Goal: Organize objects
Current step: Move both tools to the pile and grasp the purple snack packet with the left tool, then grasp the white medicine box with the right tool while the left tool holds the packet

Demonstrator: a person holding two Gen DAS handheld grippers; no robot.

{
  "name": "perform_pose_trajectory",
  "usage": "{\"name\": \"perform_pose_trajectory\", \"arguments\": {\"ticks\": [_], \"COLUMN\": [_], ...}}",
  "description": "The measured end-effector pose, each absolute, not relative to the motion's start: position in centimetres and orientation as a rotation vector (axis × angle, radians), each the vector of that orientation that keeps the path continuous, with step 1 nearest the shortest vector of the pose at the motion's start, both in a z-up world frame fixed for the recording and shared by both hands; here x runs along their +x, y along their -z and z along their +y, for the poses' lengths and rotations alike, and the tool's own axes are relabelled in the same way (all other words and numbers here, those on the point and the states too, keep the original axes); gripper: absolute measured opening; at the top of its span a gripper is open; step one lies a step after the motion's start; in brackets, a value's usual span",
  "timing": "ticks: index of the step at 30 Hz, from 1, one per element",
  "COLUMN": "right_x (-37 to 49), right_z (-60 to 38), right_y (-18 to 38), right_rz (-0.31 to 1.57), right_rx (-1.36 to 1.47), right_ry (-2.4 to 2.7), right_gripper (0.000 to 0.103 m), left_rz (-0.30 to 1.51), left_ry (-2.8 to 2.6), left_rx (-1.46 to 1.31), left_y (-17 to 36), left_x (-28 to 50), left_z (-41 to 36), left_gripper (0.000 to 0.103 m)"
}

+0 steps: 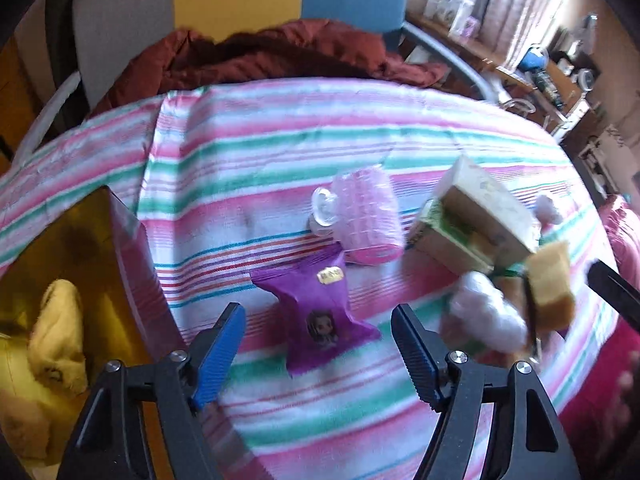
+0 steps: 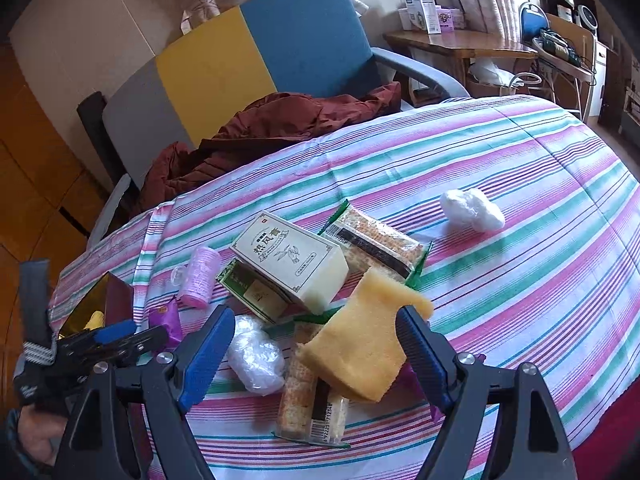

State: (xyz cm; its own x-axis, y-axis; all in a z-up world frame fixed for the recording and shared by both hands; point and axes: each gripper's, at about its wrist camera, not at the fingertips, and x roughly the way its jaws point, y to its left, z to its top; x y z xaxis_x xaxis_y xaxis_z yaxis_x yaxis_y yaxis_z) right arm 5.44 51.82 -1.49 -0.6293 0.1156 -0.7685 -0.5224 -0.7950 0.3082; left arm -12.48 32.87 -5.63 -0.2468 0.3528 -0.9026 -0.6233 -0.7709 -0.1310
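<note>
My left gripper (image 1: 320,320) is open, its jaws on either side of a purple snack packet (image 1: 320,312) lying on the striped cloth. A pink hair roller (image 1: 368,216) lies just beyond it. My right gripper (image 2: 316,324) is open over a yellow sponge (image 2: 360,344) that rests on a cracker packet (image 2: 312,404). A cream box (image 2: 292,260), a second cracker packet (image 2: 376,244) and a clear plastic wad (image 2: 256,356) lie close by. The left gripper also shows in the right wrist view (image 2: 120,336).
A gold-lined box (image 1: 80,264) with a yellow item stands at the table's left edge. Another plastic wad (image 2: 472,210) lies further right. A chair (image 2: 240,64) with a maroon jacket (image 2: 280,120) stands behind the table. A cluttered desk (image 2: 460,44) is at back right.
</note>
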Motion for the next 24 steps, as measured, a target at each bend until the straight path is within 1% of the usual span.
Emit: {"name": "perform_pose_trajectory", "arguments": {"ticks": [5,7,10,12,17,24], "right_x": [5.2,5.1,5.1,5.0,5.0,5.1], "right_z": [51.6,51.5,51.5,51.5,51.6,51.6], "right_y": [1.6,1.6,1.7,1.8,1.9,1.9], "right_rz": [0.738,0.738,0.736,0.734,0.741,0.738], "right_rx": [-1.114,-1.119,-1.126,-1.132,-1.142,-1.143], "right_ry": [-2.446,-2.449,-2.449,-2.446,-2.439,-2.433], "right_gripper": [0.084,0.084,0.084,0.084,0.084,0.084], "left_rz": [0.436,0.503,0.576,0.613,0.595,0.607], "left_ry": [-2.089,-2.113,-2.147,-2.142,-2.091,-2.027], "left_rx": [-1.397,-1.388,-1.375,-1.349,-1.349,-1.347], "left_y": [6.5,6.9,7.3,7.1,7.3,7.7], "left_x": [-13.0,-13.2,-13.6,-13.4,-12.9,-12.7], "left_z": [34.5,34.9,35.0,35.1,35.0,35.7], "left_gripper": [0.075,0.075,0.069,0.06,0.061,0.055]}}
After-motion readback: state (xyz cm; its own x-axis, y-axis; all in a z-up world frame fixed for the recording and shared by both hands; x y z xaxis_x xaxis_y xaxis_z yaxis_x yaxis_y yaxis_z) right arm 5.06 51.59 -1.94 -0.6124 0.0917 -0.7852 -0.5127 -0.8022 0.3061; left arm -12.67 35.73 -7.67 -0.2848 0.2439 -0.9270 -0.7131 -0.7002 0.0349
